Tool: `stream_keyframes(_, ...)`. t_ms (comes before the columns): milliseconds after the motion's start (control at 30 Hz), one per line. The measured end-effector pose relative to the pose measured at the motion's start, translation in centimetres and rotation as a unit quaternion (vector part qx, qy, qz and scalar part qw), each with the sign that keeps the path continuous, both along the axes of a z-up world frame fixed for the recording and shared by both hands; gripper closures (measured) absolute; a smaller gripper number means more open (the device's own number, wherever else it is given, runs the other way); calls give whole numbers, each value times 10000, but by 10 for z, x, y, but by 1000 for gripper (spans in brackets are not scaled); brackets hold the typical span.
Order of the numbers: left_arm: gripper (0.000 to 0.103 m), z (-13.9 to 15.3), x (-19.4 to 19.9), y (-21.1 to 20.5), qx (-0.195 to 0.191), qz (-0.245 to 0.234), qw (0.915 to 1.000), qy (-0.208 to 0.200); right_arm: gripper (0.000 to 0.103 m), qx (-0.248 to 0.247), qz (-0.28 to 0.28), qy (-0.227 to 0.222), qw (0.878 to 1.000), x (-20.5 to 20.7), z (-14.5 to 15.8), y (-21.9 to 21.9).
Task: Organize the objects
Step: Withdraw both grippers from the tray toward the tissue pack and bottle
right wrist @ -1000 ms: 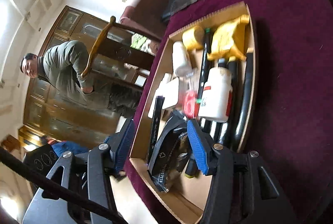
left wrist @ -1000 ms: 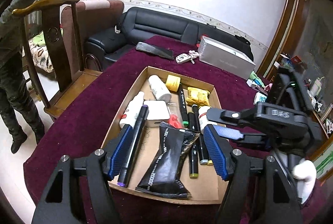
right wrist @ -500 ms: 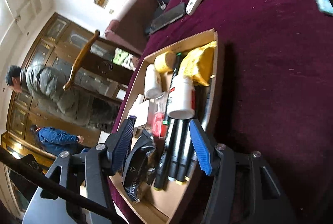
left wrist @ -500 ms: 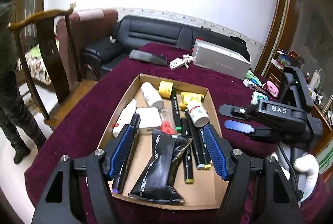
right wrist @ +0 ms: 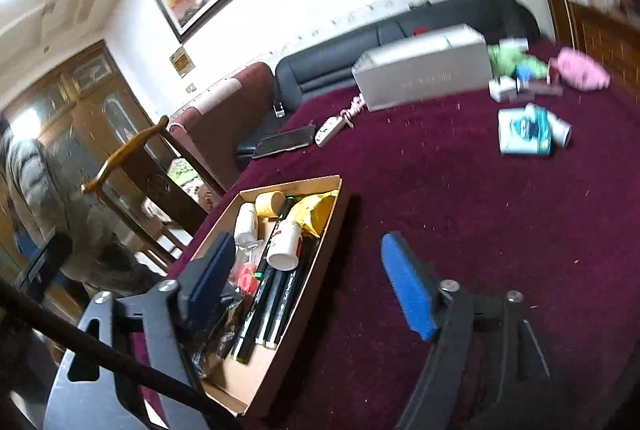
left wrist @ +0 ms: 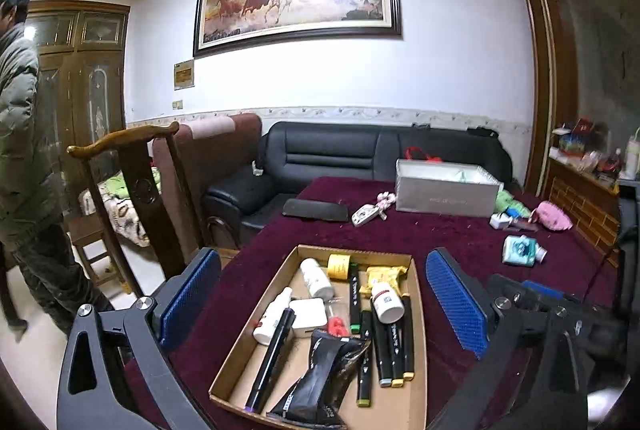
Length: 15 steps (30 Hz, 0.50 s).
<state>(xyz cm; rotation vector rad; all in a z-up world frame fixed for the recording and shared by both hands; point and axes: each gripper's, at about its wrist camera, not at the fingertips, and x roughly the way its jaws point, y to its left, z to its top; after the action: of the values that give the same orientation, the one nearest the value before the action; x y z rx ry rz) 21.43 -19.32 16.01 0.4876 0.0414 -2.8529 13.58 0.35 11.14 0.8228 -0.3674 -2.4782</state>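
Note:
A cardboard tray (left wrist: 392, 406) sits on the maroon table and holds a black pouch (left wrist: 320, 382), a purple-tipped marker (left wrist: 272, 354), several black markers (left wrist: 392, 346), a white bottle (left wrist: 386, 302), a yellow tape roll (left wrist: 339, 266) and a yellow packet (left wrist: 384, 274). My left gripper (left wrist: 322, 256) hovers above the tray's near end. Its jaws are opening wide and hold nothing. My right gripper (right wrist: 307, 239) hangs over the tray's (right wrist: 236, 382) right edge. Its jaws are also opening and are empty. It shows at the right (left wrist: 540, 294) of the left wrist view.
On the far table lie a grey box (left wrist: 444, 190), a teal bottle (left wrist: 520, 250), a key fob (left wrist: 366, 215), a black case (left wrist: 316, 210) and a pink item (left wrist: 554, 216). A wooden chair (left wrist: 136, 190) and a standing person (left wrist: 24, 150) are at the left, with a black sofa (left wrist: 360, 154) behind.
Both grippers rose, drew back from the tray and tilted up, so more of the room shows. Both pairs of jaws spread wider. The tray's contents lie still.

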Motion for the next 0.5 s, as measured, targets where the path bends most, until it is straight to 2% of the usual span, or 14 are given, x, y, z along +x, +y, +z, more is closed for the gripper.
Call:
stream_keyframes(133, 2, -6, -5, 4, -236, 246, 9990, -280, 25, 272, 97, 55, 9996, 8, -3, -13)
stream_keyframes(400, 2, -32, -19, -2, -78, 299, 9948, -967, 25, 493, 180, 9, 9986, 16, -8, -23)
stream_keyframes(500, 2, -37, -21, -5, -24, 320, 9938, -1068, 25, 613, 145, -32, 9980, 17, -11, -29)
